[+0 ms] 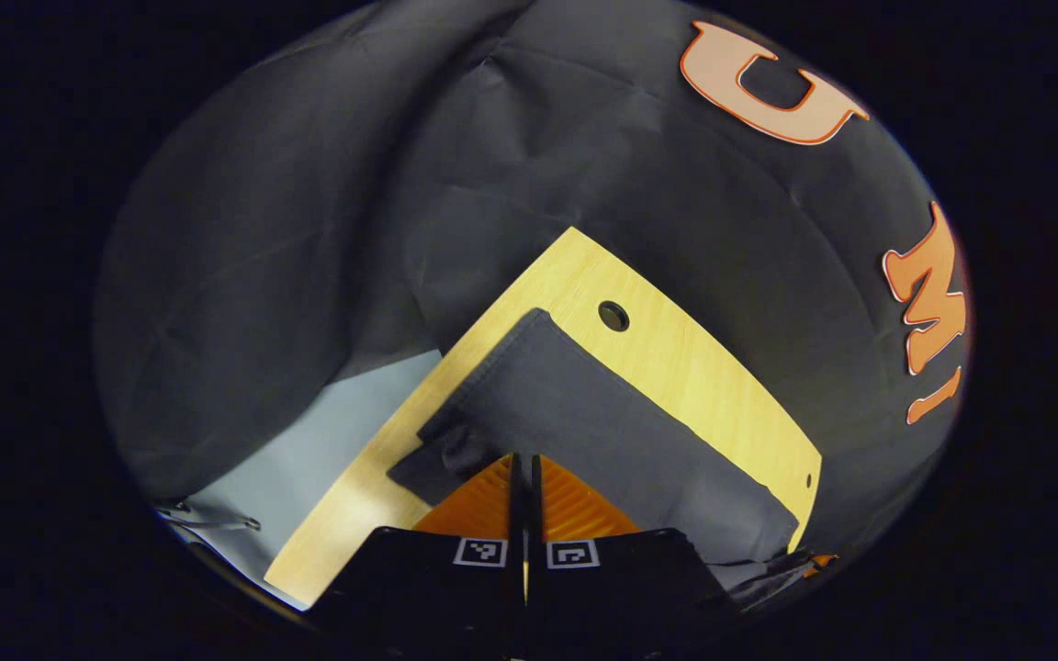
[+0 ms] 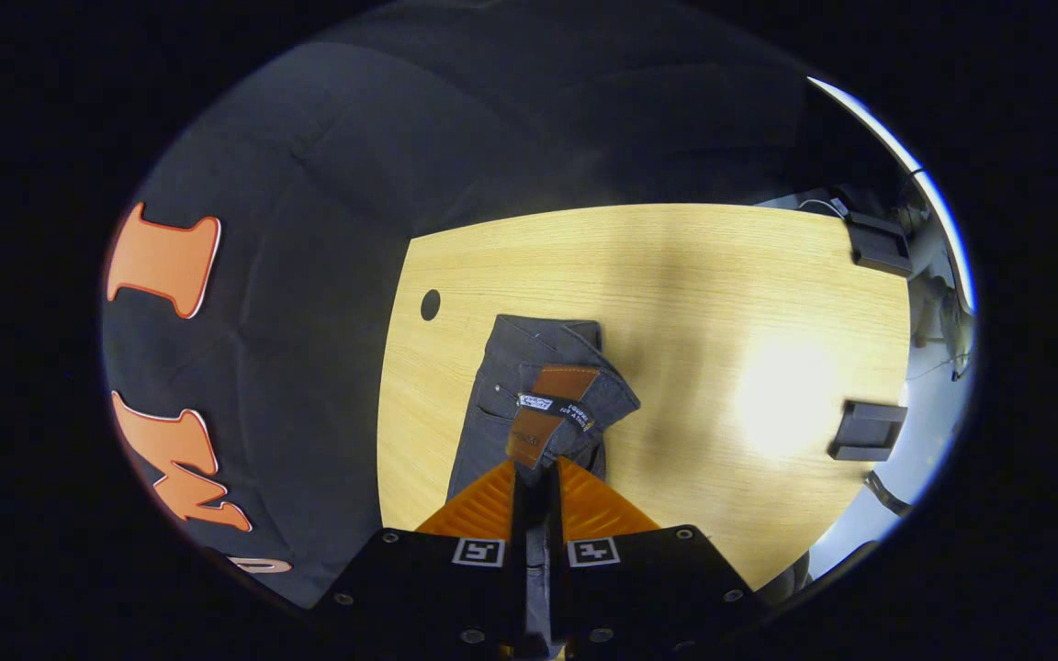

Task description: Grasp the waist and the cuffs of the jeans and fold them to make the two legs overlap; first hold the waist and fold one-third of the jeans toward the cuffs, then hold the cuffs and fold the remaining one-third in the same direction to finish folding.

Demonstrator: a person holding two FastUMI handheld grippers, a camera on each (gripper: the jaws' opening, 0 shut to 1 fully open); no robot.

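Observation:
Dark grey jeans lie on a pale wooden table. Their waist, with a brown leather patch, is lifted and curled over. My right gripper is shut on that waistband, and cloth shows between its fingers. In the left gripper view the jeans stretch as a flat strip across the table. My left gripper is shut on a raised flap at their near edge. I cannot tell which part of the jeans that flap is.
A round hole in the tabletop lies just beyond the jeans' far end. Two black boxes sit at the table's right side. The black cloth wall hangs close behind the table, with pale floor below.

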